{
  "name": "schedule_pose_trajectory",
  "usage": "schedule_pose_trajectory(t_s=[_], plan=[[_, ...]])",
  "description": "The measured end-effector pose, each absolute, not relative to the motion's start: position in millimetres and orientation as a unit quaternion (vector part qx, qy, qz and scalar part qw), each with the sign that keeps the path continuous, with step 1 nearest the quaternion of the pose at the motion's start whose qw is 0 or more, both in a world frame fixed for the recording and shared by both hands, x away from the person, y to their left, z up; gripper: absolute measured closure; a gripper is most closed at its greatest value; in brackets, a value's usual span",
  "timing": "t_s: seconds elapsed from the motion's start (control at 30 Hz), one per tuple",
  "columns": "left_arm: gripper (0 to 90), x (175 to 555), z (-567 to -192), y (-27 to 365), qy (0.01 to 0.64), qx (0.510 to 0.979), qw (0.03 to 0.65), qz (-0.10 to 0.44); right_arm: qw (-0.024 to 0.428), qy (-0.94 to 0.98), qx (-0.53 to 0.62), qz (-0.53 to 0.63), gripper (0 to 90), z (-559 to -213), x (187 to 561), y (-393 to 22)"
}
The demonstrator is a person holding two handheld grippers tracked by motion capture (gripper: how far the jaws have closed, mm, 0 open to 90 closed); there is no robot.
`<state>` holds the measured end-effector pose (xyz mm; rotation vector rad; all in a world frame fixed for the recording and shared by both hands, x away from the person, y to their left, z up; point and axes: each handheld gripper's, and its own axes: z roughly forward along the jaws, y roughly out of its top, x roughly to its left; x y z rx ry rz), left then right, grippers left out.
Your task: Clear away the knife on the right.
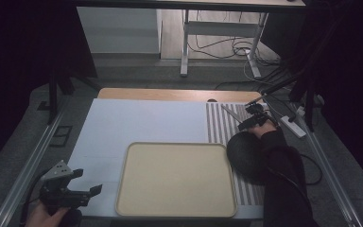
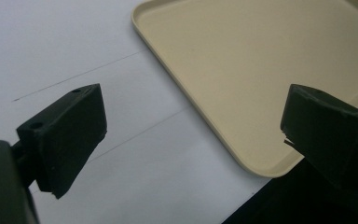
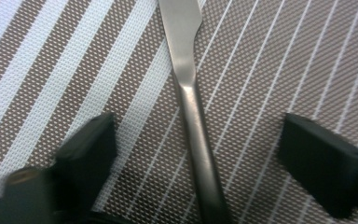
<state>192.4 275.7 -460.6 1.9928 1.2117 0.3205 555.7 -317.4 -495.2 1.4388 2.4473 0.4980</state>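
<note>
While the knife [image 3: 192, 107] lies flat on the striped mat [image 3: 51, 70] at the desk's two o'clock, the right gripper [image 3: 200, 154] straddles its handle, jaws open. Thin, stiff, slippery steel; pinch the handle's sides.

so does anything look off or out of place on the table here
Mildly: the knife lies slanted across the striped placemat rather than along its stripes. It sits between the right gripper's open jaws, untouched. The tray looks square.

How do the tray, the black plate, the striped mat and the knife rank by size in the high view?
1. Tray, clearly largest.
2. Striped mat, partly covered, so its full size is unsure.
3. Black plate, partly hidden by the sleeve.
4. Knife, smallest.
</note>
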Motion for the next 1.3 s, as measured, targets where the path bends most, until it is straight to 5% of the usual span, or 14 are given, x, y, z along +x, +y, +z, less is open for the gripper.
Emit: schedule_pose_trajectory(t_s=[0.03,0.13,0.2,0.63,1.3], plan=[[6.6,192,-461,276,0.475,0.782,0.383,0.126,0.129,0.842,0.495,0.171,36.8,-495,556,-317],[6.7,193,-461,275,0.475,0.783,0.382,0.126,0.128,0.846,0.486,0.177,56.1,-492,556,-320],[6.7,193,-461,275,0.475,0.783,0.382,0.126,0.129,0.856,0.469,0.177,78.7,-491,554,-320],[6.8,193,-461,275,0.475,0.782,0.383,0.125,0.152,0.878,0.426,0.156,80.4,-490,552,-316],[6.8,192,-461,275,0.474,0.783,0.383,0.127,0.188,0.843,0.470,0.183,80.5,-469,544,-367]])
